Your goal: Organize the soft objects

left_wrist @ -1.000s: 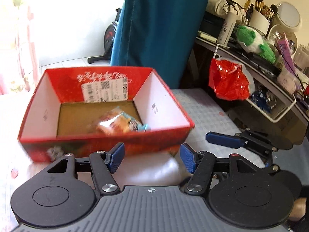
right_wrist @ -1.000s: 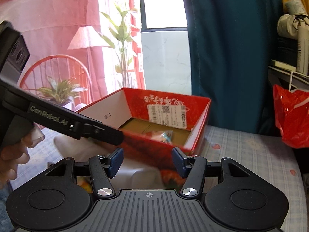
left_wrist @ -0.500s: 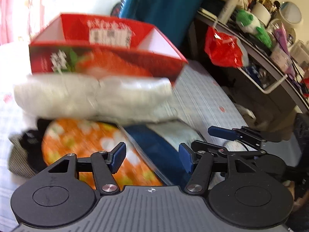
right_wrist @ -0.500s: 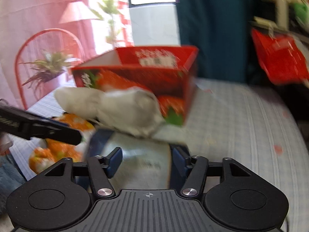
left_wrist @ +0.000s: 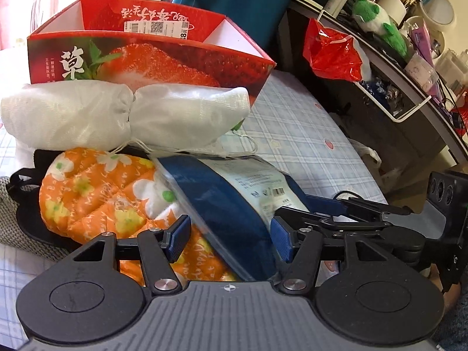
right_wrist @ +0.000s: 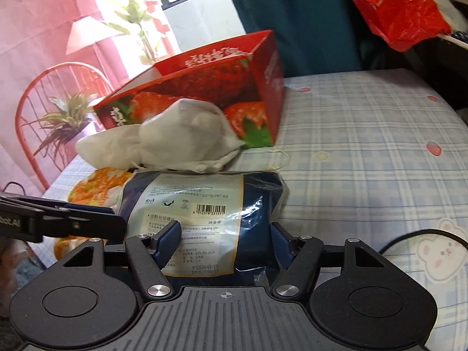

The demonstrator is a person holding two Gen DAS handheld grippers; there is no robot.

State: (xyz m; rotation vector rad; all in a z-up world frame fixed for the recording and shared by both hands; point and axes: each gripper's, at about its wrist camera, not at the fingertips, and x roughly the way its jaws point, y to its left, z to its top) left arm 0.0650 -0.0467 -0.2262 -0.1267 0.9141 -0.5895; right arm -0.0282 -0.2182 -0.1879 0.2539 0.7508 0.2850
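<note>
Fingers of my right gripper [right_wrist: 225,241] are standing apart, straddling the navy plastic-wrapped pack [right_wrist: 210,219]; I am reading "EXP2027/08/10" on its pale label. My left gripper [left_wrist: 231,238] is also gaping, with the orange floral quilted pouch [left_wrist: 111,201] lying just ahead. Beyond both, the white cloth bag [left_wrist: 122,117] is leaning against the red strawberry box [left_wrist: 152,64].

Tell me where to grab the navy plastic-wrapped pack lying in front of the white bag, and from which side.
Grip the navy pack across its near end, coming straight in from the front: the right gripper already straddles that end, jaws open. The far end tucks under the white cloth bag, so probably slide it back before lifting.
</note>
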